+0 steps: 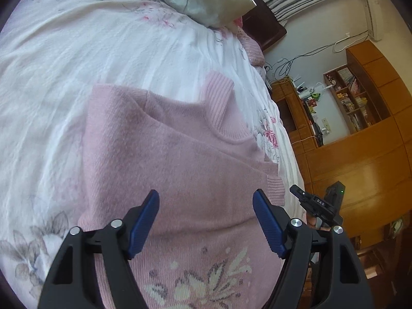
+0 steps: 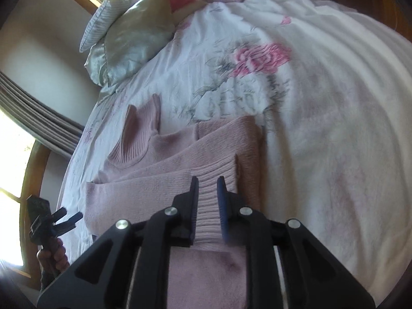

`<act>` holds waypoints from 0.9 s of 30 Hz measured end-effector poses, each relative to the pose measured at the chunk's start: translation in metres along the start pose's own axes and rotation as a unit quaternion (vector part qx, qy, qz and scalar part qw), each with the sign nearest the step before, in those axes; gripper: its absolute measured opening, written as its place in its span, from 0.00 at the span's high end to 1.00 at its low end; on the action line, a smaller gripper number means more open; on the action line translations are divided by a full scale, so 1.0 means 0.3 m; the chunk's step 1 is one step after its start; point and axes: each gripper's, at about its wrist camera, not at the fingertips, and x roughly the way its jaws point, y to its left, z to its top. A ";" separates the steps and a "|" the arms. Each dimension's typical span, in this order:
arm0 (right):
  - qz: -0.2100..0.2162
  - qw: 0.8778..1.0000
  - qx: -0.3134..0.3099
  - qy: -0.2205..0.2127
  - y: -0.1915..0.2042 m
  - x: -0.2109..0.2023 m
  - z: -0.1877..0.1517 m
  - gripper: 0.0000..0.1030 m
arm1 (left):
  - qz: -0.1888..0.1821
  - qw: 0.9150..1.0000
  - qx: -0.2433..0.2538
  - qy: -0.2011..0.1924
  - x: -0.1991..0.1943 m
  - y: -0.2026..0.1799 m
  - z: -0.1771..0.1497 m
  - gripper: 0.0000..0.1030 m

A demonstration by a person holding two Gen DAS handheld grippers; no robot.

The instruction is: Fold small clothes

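A pink knit turtleneck sweater [image 1: 164, 154] lies flat on the bed, its ribbed collar [image 1: 219, 97] pointing toward the pillows. A floral pattern [image 1: 206, 285] shows near its hem. My left gripper [image 1: 206, 203] hovers open above the sweater's body with nothing between its blue pads. In the right wrist view, my right gripper [image 2: 207, 184] is shut on the ribbed sleeve cuff [image 2: 208, 206], and the sleeve lies across the sweater [image 2: 159, 170]. The left gripper [image 2: 70, 213] appears at the lower left, held by a hand. The right gripper [image 1: 300, 194] sits by the sweater's right edge.
A white bedspread [image 1: 77, 64] with pink roses [image 2: 260, 58] covers the bed. Silvery pillows [image 2: 131, 38] lie at the headboard end. The bed's right edge [image 1: 288, 139] drops toward wooden cabinets and shelves [image 1: 360, 97]. Curtains and bright windows [image 2: 15, 139] stand to the left.
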 end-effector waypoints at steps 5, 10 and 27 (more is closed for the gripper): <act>-0.032 0.998 0.019 0.052 -0.098 0.131 0.005 1.00 | 0.041 0.998 -0.033 0.016 0.112 0.143 0.053 0.31; 0.016 0.999 -0.010 0.045 -0.035 0.070 0.077 0.81 | 0.017 0.999 0.023 0.021 0.053 0.005 0.124 0.33; 0.063 0.994 -0.031 0.080 0.306 0.622 0.526 0.63 | 0.005 0.997 0.047 0.058 0.627 -0.098 0.645 0.24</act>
